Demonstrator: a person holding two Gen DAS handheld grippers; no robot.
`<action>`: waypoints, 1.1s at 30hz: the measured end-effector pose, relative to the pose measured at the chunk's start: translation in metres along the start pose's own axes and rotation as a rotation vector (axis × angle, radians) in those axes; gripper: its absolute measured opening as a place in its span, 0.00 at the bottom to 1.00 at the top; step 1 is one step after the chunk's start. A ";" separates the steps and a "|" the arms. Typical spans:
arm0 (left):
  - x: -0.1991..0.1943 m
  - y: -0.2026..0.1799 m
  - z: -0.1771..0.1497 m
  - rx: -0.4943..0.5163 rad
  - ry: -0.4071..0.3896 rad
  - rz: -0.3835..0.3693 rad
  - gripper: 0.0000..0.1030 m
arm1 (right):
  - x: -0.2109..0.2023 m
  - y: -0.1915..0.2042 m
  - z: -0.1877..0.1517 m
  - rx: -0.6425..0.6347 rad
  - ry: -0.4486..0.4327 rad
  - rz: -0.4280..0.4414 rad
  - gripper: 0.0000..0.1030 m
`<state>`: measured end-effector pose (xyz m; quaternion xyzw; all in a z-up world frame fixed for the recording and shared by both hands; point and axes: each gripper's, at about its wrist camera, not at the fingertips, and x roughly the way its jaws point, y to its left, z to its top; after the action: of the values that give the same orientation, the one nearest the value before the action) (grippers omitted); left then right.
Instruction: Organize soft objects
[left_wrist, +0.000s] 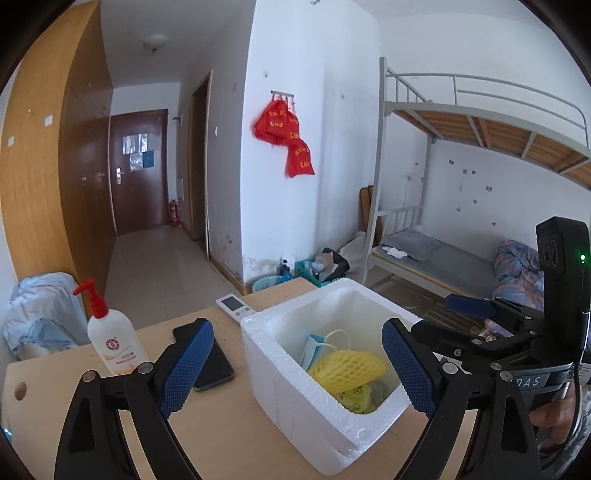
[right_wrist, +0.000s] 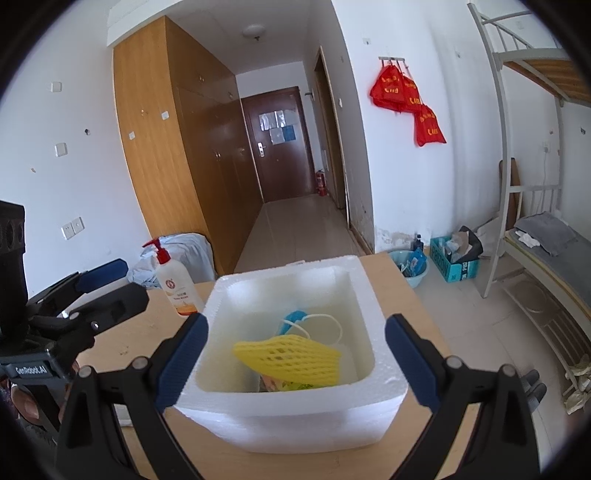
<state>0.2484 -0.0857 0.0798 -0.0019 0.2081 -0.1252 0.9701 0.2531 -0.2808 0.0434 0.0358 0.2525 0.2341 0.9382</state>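
Both pairs of fingers stand wide apart and hold nothing. The left gripper (left_wrist: 297, 373) hangs over the near-left corner of the white foam box (left_wrist: 295, 402), its left finger above the black phone (left_wrist: 214, 358) and its right finger over the box's right rim. The right gripper (right_wrist: 295, 363) straddles the same box from its own side — one finger outside each wall, the opening straight ahead and below.

Inside the box lie the soft things: a yellow foam net sleeve (right_wrist: 291, 360) on top, a blue face mask (right_wrist: 295, 318) with white ear loops behind it, and some yellow-green packaging (left_wrist: 356, 400) underneath, only partly visible. In the right wrist view the sleeve's long axis runs across, from finger to finger, centred between them; in the left wrist view it sits nearer the right finger. By that reading the right gripper is the better lined up for a straight descent, should anything in the box need moving.

Further out on the counter (left_wrist: 221, 435) stand a white pump bottle (left_wrist: 112, 341) with a red head and a white remote (left_wrist: 236, 305) just beyond the box's far-left corner — neither is soft, and no soft item shows outside the box, so the sorting looks close to finished
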 end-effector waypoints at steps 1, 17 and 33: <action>-0.003 0.001 -0.001 -0.003 -0.004 0.000 0.90 | -0.002 0.001 0.000 -0.001 -0.005 0.004 0.95; -0.090 0.021 -0.007 -0.038 -0.100 0.153 0.98 | -0.033 0.038 0.006 -0.048 -0.086 0.090 0.96; -0.190 0.063 -0.047 -0.121 -0.150 0.443 1.00 | -0.045 0.113 -0.001 -0.133 -0.137 0.296 1.00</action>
<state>0.0772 0.0238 0.1096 -0.0234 0.1379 0.1040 0.9847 0.1713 -0.2012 0.0840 0.0265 0.1638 0.3826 0.9089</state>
